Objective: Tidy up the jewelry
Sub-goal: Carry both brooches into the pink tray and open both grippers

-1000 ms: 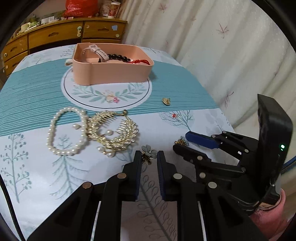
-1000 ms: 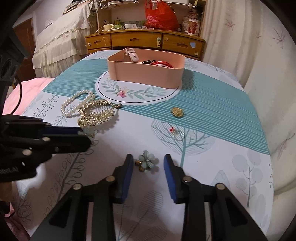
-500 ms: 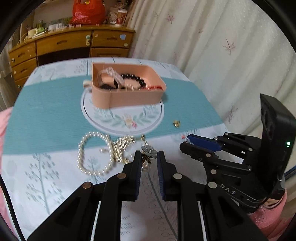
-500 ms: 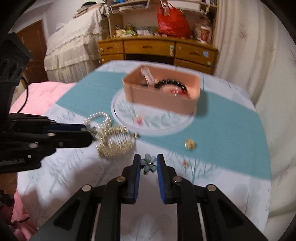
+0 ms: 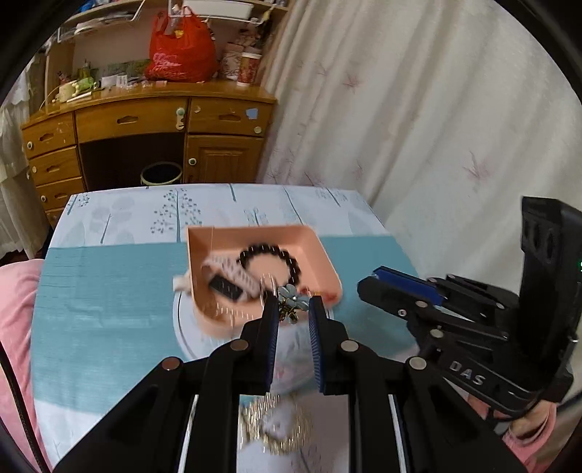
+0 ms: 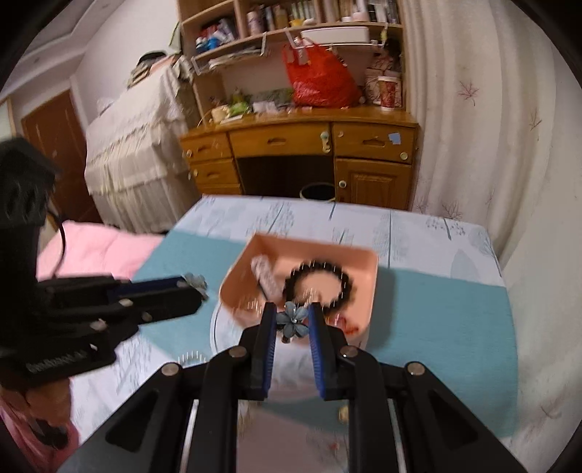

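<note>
Your pink tray point(image 5: 307, 238) sits on the table point(image 5: 109, 291). Above its near edge, your left gripper point(image 5: 293, 307) clamps one flower earring point(image 5: 291, 296), and your right gripper point(image 6: 291, 320) pinches the other flower earring point(image 6: 292, 320).

You are working in a lived-in bedroom at home. Behind the table with its printed tablecloth point(image 5: 109, 276) stands a wooden desk point(image 6: 298, 145) with drawers and a cluttered top, a red plastic bag point(image 6: 320, 83) among the clutter, and shelves point(image 6: 276, 22) of bottles and books above it. A small bin point(image 5: 161, 174) sits in the desk's kneehole, a leaf-patterned curtain point(image 5: 418, 109) hangs to your right, and a piece of furniture draped in a lace-edged cover point(image 6: 134, 145) stands to your left.
</note>
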`<state>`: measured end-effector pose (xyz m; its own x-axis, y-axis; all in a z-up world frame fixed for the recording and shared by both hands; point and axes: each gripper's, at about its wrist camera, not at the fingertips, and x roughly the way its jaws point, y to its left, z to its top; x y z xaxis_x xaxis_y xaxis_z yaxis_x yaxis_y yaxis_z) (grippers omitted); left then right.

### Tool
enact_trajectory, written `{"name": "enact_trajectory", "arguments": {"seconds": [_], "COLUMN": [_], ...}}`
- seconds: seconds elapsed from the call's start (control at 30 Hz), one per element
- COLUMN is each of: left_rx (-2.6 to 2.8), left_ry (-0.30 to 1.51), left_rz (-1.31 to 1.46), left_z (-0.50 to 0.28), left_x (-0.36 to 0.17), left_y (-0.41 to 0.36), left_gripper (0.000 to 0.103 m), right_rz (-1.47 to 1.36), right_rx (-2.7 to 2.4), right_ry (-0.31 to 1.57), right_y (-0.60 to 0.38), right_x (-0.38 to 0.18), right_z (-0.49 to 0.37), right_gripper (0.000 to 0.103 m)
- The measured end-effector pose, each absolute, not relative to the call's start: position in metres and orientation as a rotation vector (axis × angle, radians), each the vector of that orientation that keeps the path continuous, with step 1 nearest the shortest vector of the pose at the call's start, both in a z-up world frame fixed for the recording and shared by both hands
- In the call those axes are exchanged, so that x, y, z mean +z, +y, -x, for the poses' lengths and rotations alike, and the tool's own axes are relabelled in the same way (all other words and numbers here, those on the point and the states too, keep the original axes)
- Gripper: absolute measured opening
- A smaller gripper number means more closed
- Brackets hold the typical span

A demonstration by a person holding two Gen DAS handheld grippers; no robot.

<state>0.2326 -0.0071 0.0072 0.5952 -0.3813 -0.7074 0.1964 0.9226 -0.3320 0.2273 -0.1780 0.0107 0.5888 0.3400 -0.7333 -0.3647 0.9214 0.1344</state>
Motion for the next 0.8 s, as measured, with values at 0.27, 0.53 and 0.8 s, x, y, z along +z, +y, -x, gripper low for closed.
{"name": "enact_trajectory", "arguments": {"seconds": [0.27,0.53,0.8], "left_rx": [-0.334,-0.32,-0.214], "left_ry": [0.898,0.954,0.982], "left_rz": [0.308,0.304,0.277], "left_z": [-0.287,-0.305,-0.299], "left_x": [-0.012,-0.03,-0.029], "left_y": [-0.01,-0.009,0.003], "left_gripper": [0.015,0.031,0.063], "right_rz": [-0.072,-0.043,-0.039], "right_rx": [0.41,0.391,0.349], "right_ry": [0.845,0.903,0.926], "right_y": [-0.188,-0.188,-0.191], "right_x": [0.005,-0.017,-0.02], "right_z": [-0.272,-0.294,-0.285], "right_gripper": [0.018,0.032,0.043]}}
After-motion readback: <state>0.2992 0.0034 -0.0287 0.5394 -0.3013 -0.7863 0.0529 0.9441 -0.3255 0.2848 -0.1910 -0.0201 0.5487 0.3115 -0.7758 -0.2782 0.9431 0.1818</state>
